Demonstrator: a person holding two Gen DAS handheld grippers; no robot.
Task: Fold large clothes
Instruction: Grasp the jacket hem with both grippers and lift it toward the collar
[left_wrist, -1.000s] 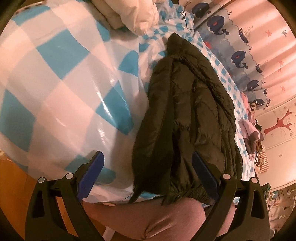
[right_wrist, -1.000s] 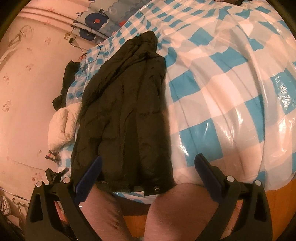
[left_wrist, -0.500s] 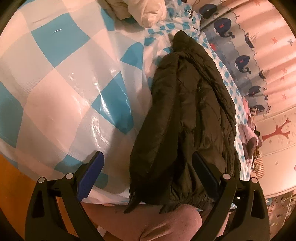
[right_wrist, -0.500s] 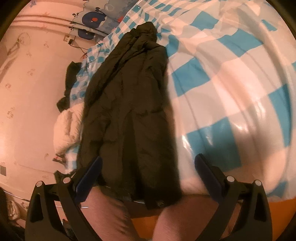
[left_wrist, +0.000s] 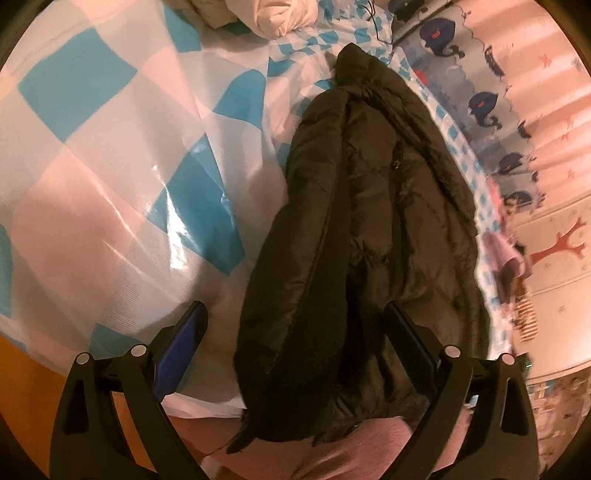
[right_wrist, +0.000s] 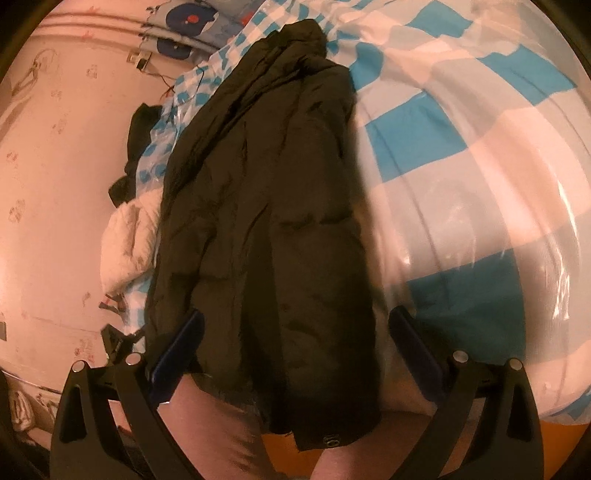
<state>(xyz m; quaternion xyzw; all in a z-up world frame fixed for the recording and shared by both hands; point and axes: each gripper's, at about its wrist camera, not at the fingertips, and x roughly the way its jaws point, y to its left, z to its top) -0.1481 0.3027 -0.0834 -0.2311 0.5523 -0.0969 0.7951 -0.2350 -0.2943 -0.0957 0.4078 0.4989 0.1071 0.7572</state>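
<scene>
Dark quilted puffer jacket (left_wrist: 369, 229) lies lengthwise on the blue-and-white checked bed cover (left_wrist: 110, 177), hem hanging over the near edge. Left tool (left_wrist: 295, 343) and right tool (right_wrist: 295, 343) hover above it, fingers spread apart, empty.

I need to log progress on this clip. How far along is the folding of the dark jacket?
Done: the dark jacket lies lengthwise on the checked bed cover, its sides apparently folded in to a narrow strip. In hand: nothing; the left gripper and right gripper are both open above its near hem. Left: folding the strip across its length.
</scene>
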